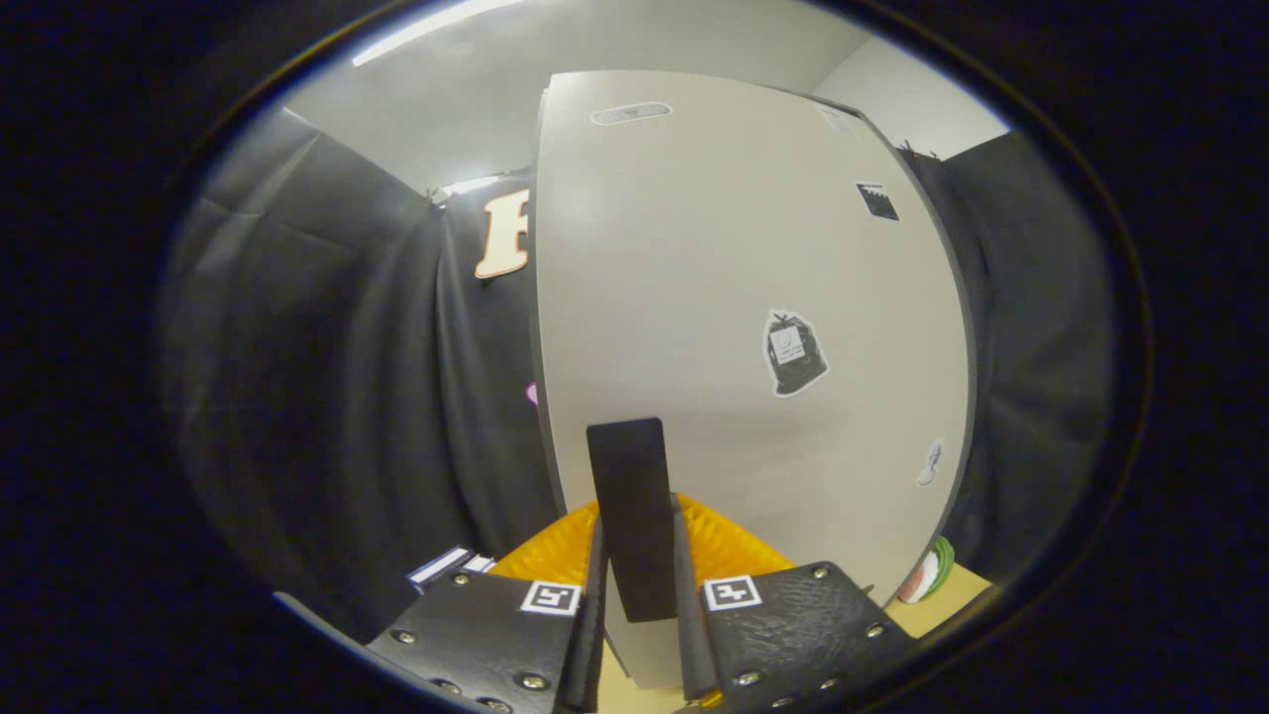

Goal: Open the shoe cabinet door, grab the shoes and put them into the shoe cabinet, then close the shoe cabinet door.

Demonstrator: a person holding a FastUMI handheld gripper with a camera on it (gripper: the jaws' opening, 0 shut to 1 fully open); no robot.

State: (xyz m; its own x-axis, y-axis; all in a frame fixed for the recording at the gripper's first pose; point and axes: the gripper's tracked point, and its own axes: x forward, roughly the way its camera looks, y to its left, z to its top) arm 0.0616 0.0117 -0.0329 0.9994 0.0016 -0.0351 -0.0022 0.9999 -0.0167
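Clamped between both fingers of the gripper point(639, 585) is the dark door handle point(632, 516), on the shoe cabinet door point(744, 297) stretching toward twelve o'clock. A skewed pull could slip the handle free.

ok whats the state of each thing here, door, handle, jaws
shoe cabinet door: fills the view just ahead of the gripper; open or closed, cannot tell
black handle: upright on the door, clamped between the jaws
gripper: jaws closed on the handle, one on each side of it
stickers: stuck flat on the door face
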